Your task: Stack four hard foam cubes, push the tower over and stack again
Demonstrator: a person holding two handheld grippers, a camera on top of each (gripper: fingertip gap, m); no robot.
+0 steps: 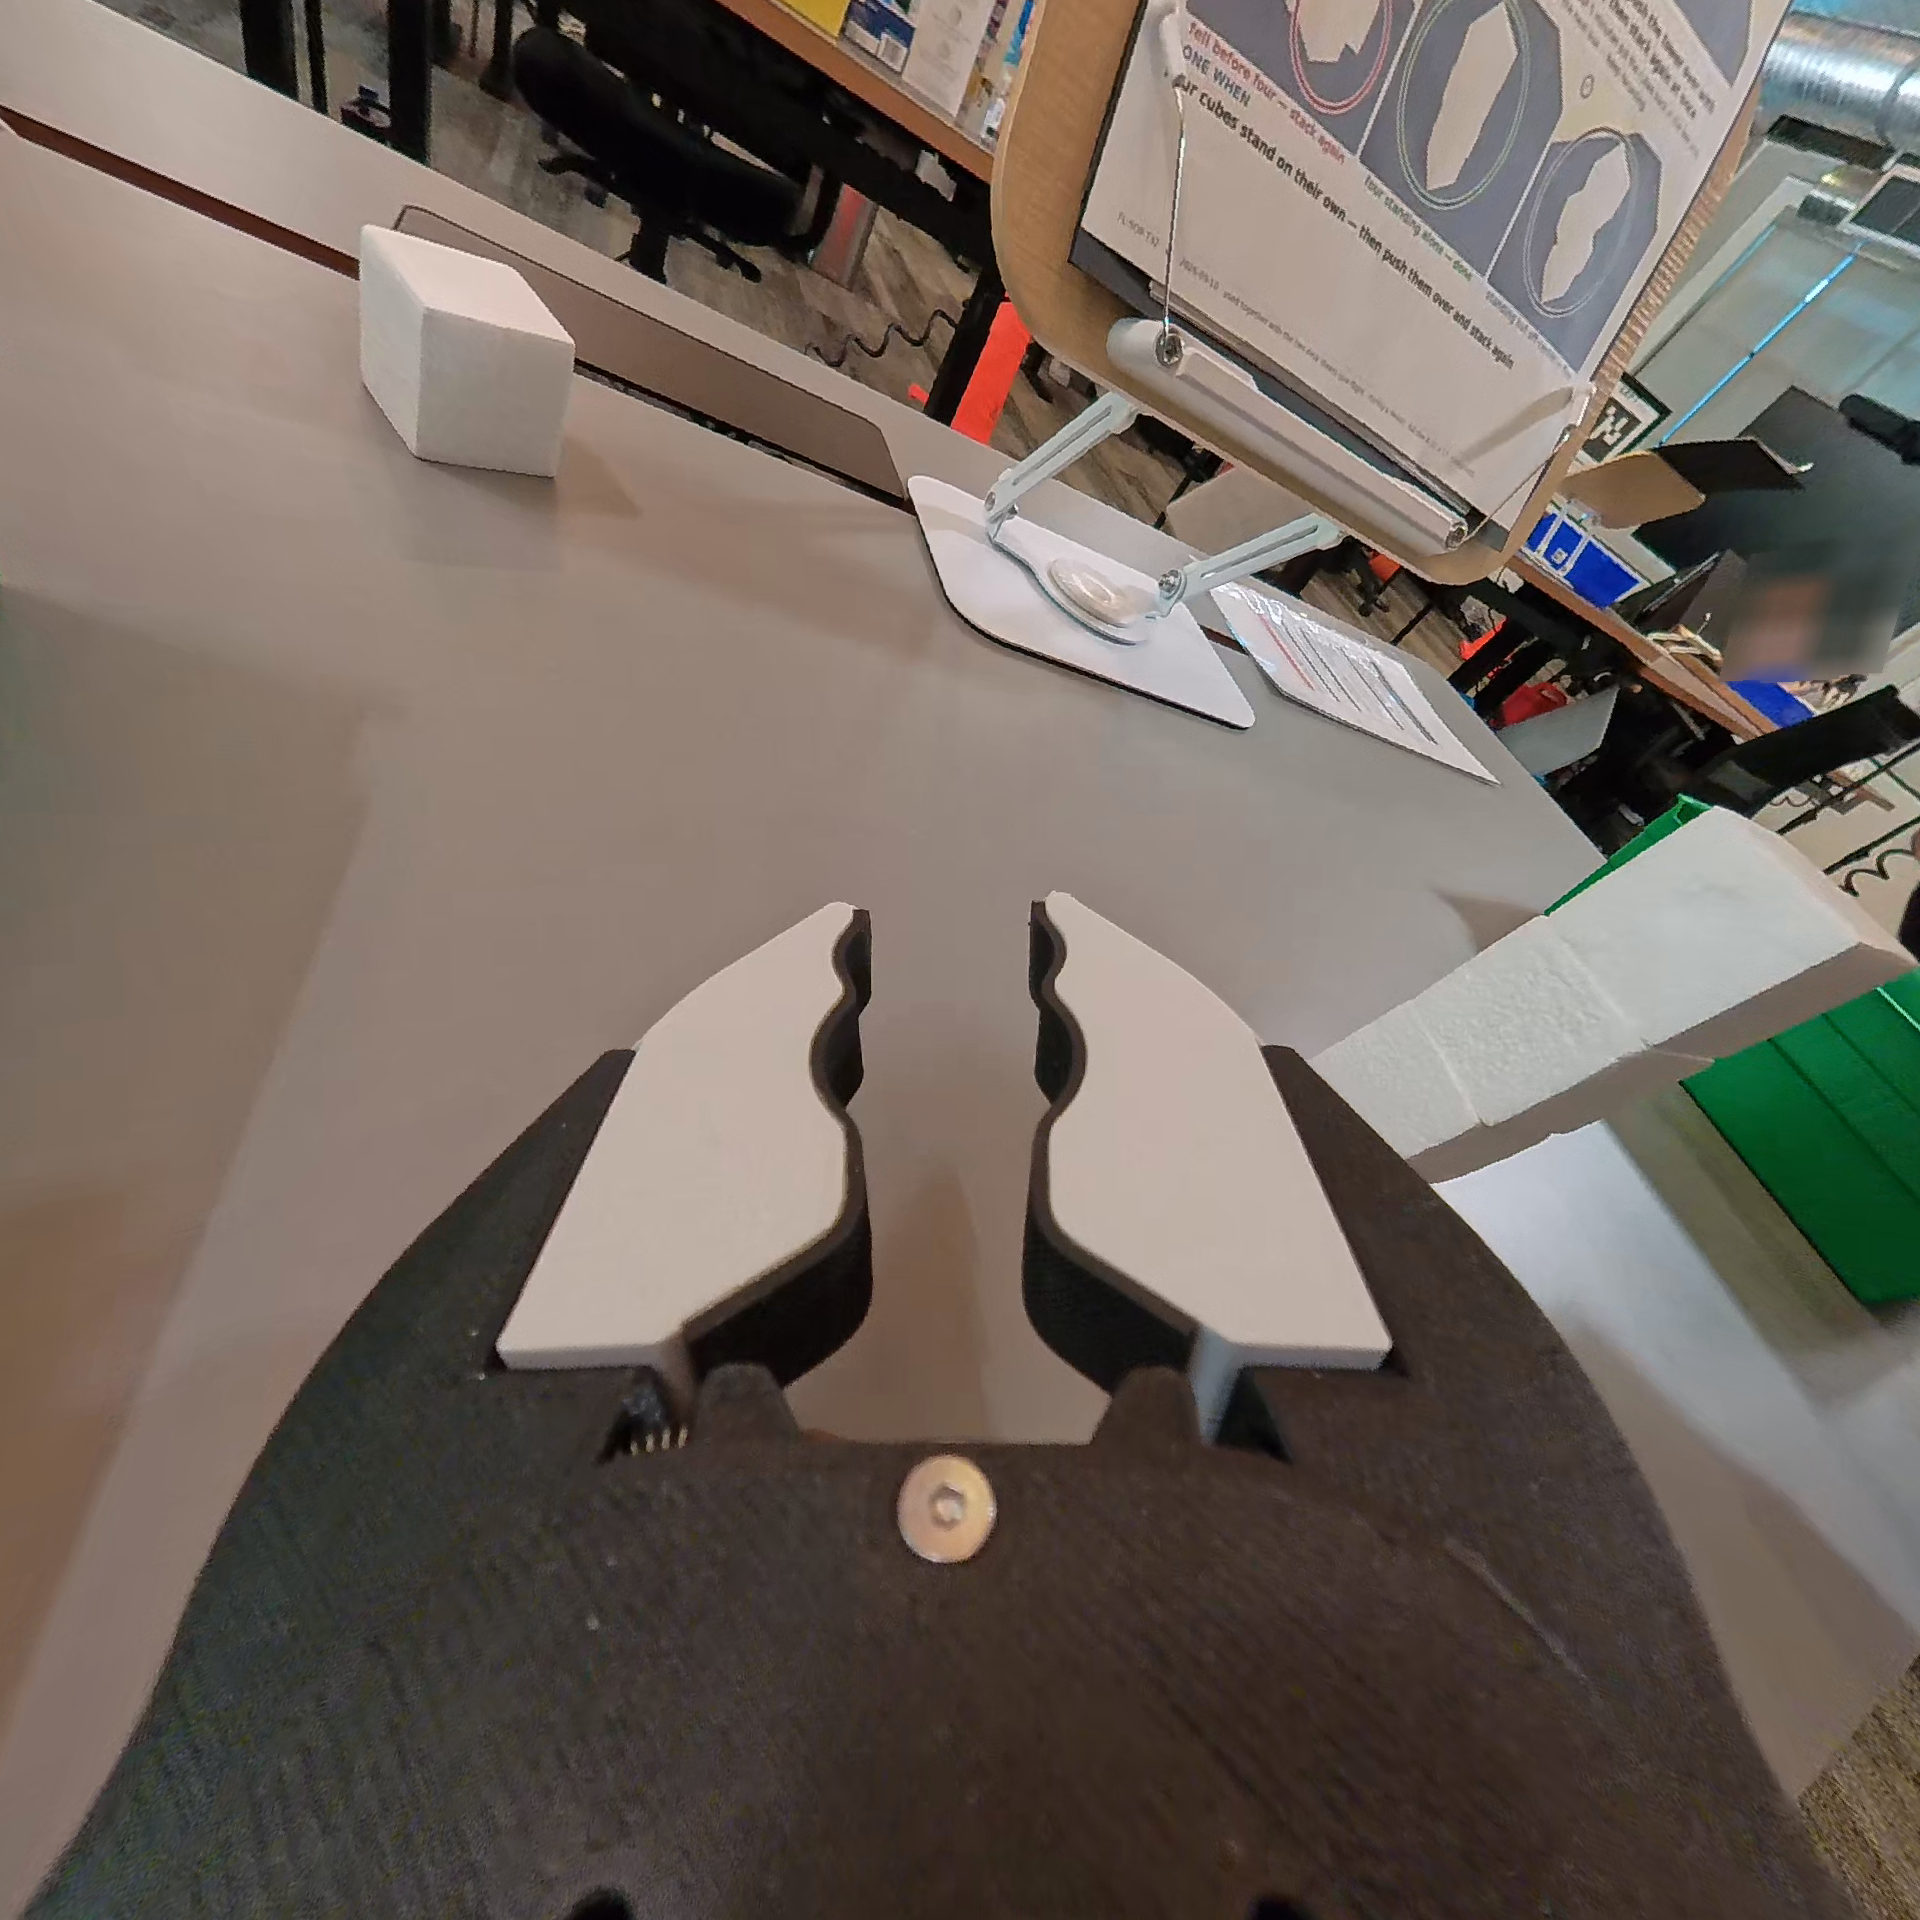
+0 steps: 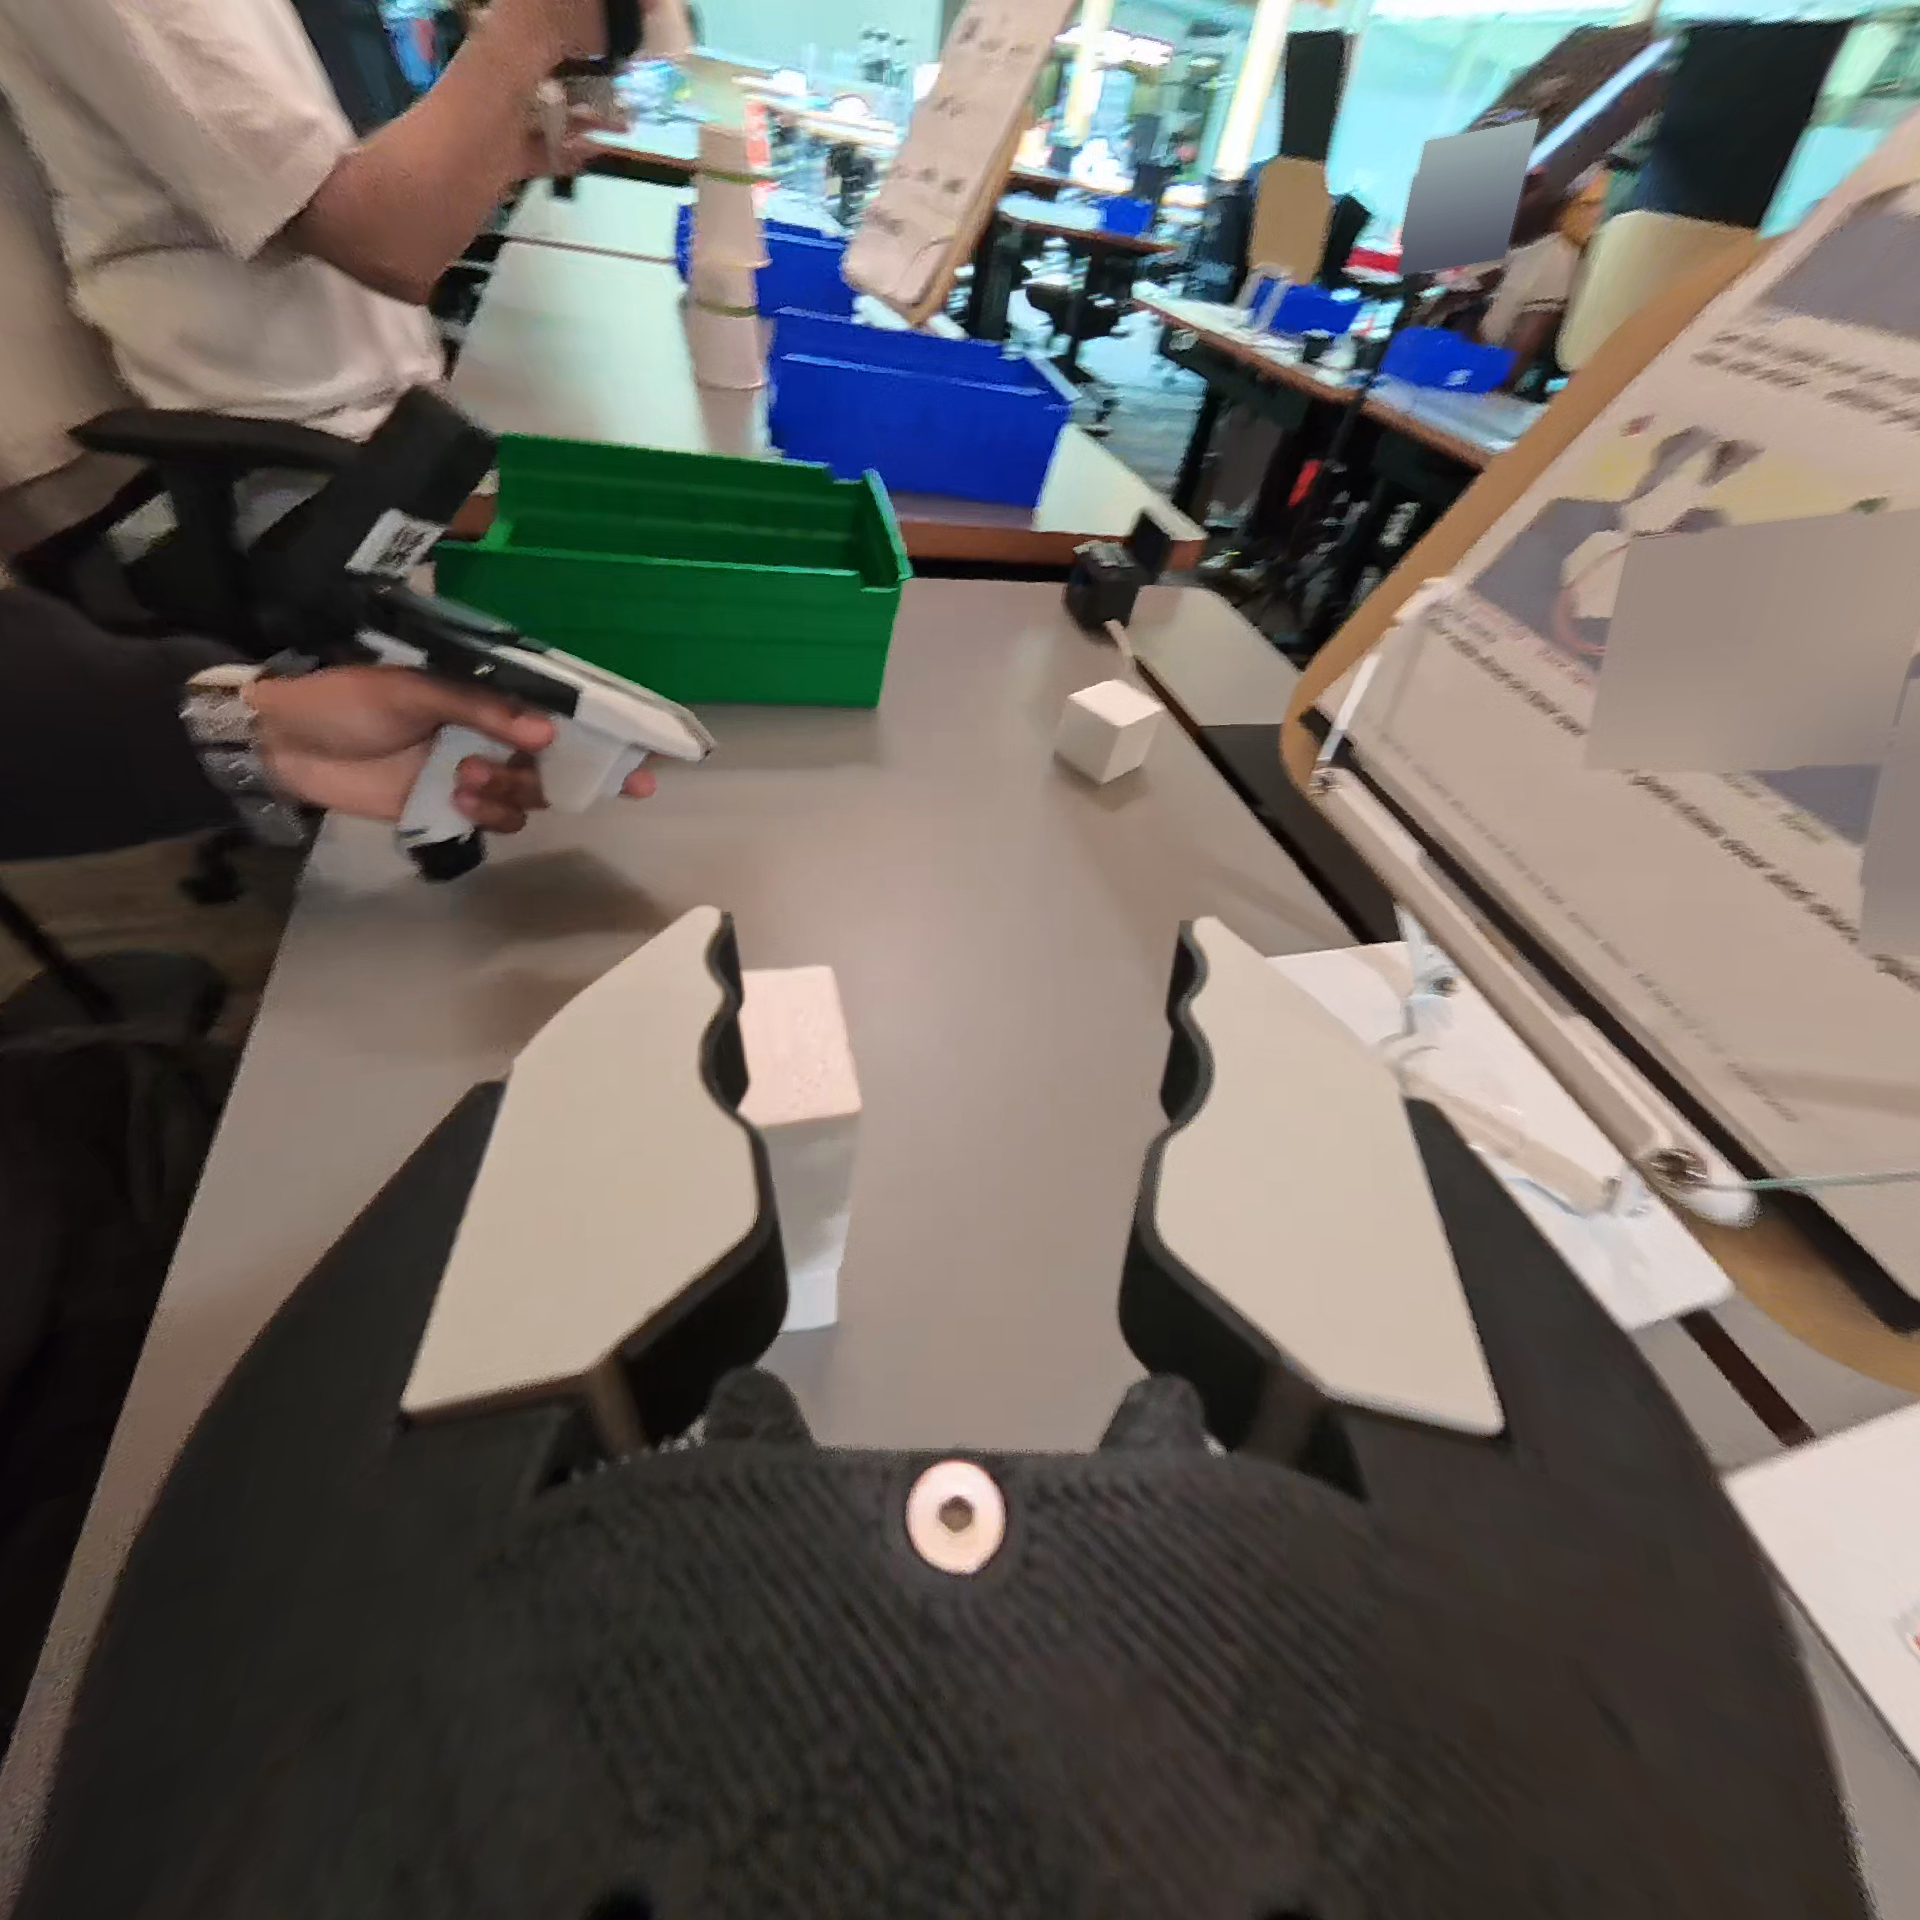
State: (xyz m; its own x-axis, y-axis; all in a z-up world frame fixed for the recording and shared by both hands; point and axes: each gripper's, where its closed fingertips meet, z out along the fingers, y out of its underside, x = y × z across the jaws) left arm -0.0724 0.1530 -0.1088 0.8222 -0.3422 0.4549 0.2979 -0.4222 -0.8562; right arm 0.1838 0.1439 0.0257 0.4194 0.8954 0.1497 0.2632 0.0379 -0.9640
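Observation:
My right gripper (image 2: 956, 935) is open wide and holds nothing. It hovers over a stack of white foam cubes (image 2: 800, 1049) whose top sits between the jaws, close against the left finger (image 2: 623, 1143). A single white foam cube (image 2: 1109, 730) stands farther off on the grey table (image 2: 987, 852). My left gripper (image 1: 951, 914) is open a little and empty, above bare table (image 1: 675, 727). The single cube (image 1: 462, 353) is far ahead to its left and the stack (image 1: 1600, 997) is at its right. The left gripper also shows in the right wrist view (image 2: 582, 717), held in a hand.
A green bin (image 2: 686, 592) stands at the table's far left edge and also shows in the left wrist view (image 1: 1849, 1122). A document stand with a printed sheet (image 2: 1662, 779) overhangs the right side; its base (image 1: 1081, 603) rests on the table. Blue bins (image 2: 914, 405), stacked paper cups (image 2: 727, 260) and a person (image 2: 208, 208) are beyond. The gap from one gripper's tips to the other's is roughly 30 centimeters.

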